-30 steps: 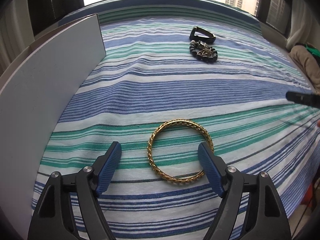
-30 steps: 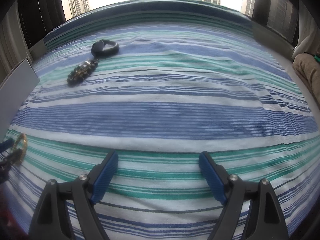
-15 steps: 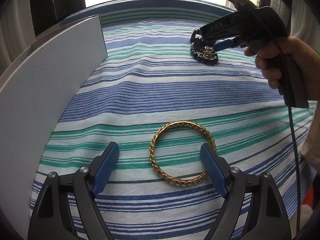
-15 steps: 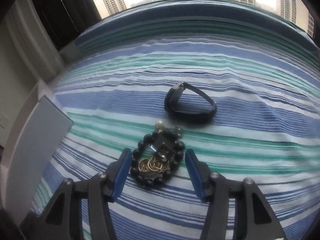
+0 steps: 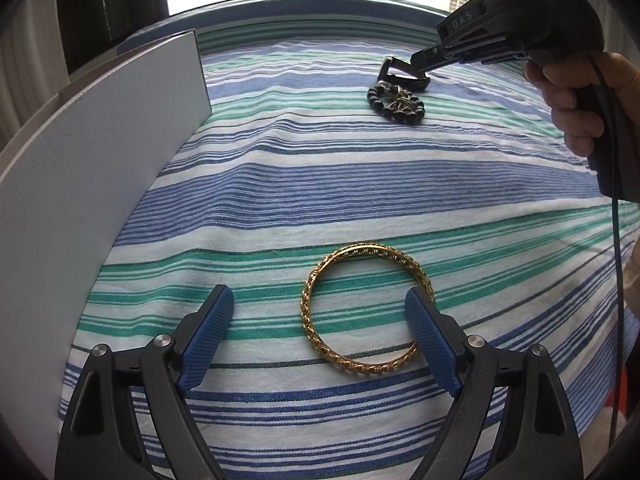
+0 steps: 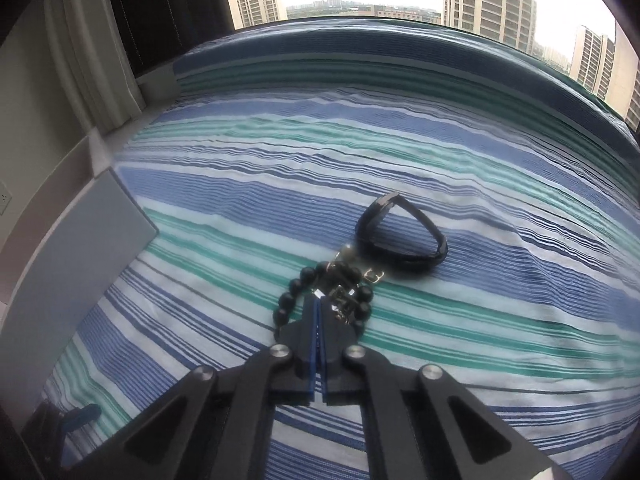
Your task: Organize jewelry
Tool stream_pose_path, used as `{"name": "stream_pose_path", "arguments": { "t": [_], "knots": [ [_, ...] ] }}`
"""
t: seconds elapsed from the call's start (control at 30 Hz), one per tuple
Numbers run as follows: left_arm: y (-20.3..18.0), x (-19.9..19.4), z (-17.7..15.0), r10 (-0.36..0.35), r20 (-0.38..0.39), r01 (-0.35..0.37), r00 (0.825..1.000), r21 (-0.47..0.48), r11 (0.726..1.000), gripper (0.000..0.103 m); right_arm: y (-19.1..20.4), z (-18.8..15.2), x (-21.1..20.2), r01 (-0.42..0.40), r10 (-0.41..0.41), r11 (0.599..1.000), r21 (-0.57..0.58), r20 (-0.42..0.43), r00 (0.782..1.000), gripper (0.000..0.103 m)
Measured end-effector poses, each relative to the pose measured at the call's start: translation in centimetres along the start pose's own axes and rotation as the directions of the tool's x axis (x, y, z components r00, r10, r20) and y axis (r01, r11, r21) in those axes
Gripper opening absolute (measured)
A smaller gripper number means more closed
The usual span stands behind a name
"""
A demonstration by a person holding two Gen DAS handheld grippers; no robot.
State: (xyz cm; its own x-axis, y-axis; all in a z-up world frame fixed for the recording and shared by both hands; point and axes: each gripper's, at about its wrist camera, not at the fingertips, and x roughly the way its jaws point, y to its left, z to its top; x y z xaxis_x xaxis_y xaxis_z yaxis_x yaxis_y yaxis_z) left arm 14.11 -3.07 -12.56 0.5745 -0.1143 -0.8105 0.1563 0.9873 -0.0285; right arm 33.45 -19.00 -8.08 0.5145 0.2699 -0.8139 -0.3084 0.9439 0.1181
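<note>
Three pieces of jewelry lie on the striped bedspread [image 5: 360,184]. Far off, the black bead bracelet [image 6: 320,300] with its gold charms sits just near of the dark band bracelet [image 6: 400,236], the two almost touching. The right gripper [image 6: 318,312] has its jaws clenched together at the bead bracelet's near edge; whether a bead or charm is pinched between them cannot be told. Near the viewer, the gold bangle [image 5: 366,316] lies flat between the spread, released jaws of the left gripper [image 5: 320,336]. A white panel [image 5: 92,184] stands along the left.
</note>
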Motion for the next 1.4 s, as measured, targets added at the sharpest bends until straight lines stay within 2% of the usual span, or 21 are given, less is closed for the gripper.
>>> {"name": "stream_pose_path", "arguments": {
  "t": [0.07,0.1,0.13,0.17,0.2,0.27,0.33,0.43,0.5,0.6,0.73,0.87,0.93,1.07,1.13,1.27,1.4],
  "knots": [
    [0.0,0.0,0.0,-0.001,0.0,0.001,1.0,0.001,1.0,0.088,-0.4,0.3,-0.4,-0.007,0.007,1.0,0.021,-0.005,1.0,0.001],
    [0.0,0.0,0.0,-0.001,0.0,0.001,1.0,0.001,1.0,0.088,-0.6,0.3,-0.5,-0.006,0.006,0.999,0.037,-0.017,1.0,0.009],
    [0.0,0.0,0.0,-0.001,0.0,0.001,1.0,0.001,1.0,0.088,-1.0,0.4,-0.4,-0.011,0.012,0.998,0.055,-0.03,0.999,0.02],
    [0.0,0.0,0.0,-0.001,0.0,0.001,1.0,0.001,1.0,0.088,-1.3,0.4,-0.2,-0.025,0.028,0.997,0.073,-0.029,0.999,0.045],
    [0.0,0.0,0.0,-0.001,0.0,0.001,1.0,0.001,1.0,0.088,-1.9,0.4,-0.6,-0.045,0.047,0.995,0.085,-0.018,0.999,0.054],
    [0.0,0.0,0.0,0.0,0.0,0.0,1.0,0.002,1.0,0.088,-2.8,0.6,-0.7,-0.083,0.086,0.992,0.099,-0.029,0.996,0.054],
    [0.0,0.0,0.0,-0.001,0.001,0.001,1.0,0.001,1.0,0.088,-4.4,0.7,-1.1,-0.138,0.144,0.975,0.173,-0.023,0.989,0.054],
    [0.0,0.0,0.0,-0.001,0.002,0.001,1.0,0.0,1.0,0.088,-6.9,1.2,-0.6,-0.252,0.277,0.906,0.341,-0.025,0.961,0.052],
    [0.0,0.0,0.0,-0.002,0.001,0.002,1.0,0.002,1.0,0.089,-6.3,1.6,0.1,-0.277,0.312,0.907,0.318,-0.063,0.948,0.052],
    [0.0,0.0,0.1,-0.005,-0.001,0.005,1.0,0.005,1.0,0.09,-3.7,2.1,1.5,-0.198,0.225,0.963,0.183,-0.135,0.965,0.046],
    [0.0,-0.1,0.1,-0.007,0.0,0.007,1.0,0.005,1.0,0.09,-1.4,1.8,4.2,-0.064,0.073,0.997,0.053,-0.191,0.979,0.046],
    [-0.1,-0.1,0.1,-0.006,0.0,0.006,1.0,0.004,1.0,0.09,-0.2,1.3,6.6,0.016,-0.02,1.0,-0.02,-0.206,0.978,0.046],
    [0.0,-0.1,0.1,-0.005,0.0,0.005,1.0,0.005,1.0,0.09,0.5,1.1,6.9,0.056,-0.068,0.996,-0.073,-0.176,0.982,0.045],
    [-0.1,-0.1,0.1,-0.005,0.0,0.005,1.0,0.004,1.0,0.09,1.7,0.7,6.2,0.131,-0.148,0.981,-0.14,-0.118,0.982,0.036],
    [-0.1,-0.1,0.1,-0.004,0.0,0.004,1.0,0.004,1.0,0.09,1.9,0.8,5.1,0.133,-0.147,0.981,-0.144,-0.085,0.986,0.034],
    [0.0,-0.1,0.1,-0.004,-0.001,0.004,1.0,0.004,1.0,0.091,1.0,1.0,3.5,0.107,-0.115,0.988,-0.113,-0.071,0.991,0.034],
    [0.0,-0.1,0.1,-0.003,-0.001,0.004,1.0,0.005,1.0,0.091,-1.2,1.0,1.9,0.016,-0.015,1.0,0.01,-0.052,0.999,0.034]
  ]
}}
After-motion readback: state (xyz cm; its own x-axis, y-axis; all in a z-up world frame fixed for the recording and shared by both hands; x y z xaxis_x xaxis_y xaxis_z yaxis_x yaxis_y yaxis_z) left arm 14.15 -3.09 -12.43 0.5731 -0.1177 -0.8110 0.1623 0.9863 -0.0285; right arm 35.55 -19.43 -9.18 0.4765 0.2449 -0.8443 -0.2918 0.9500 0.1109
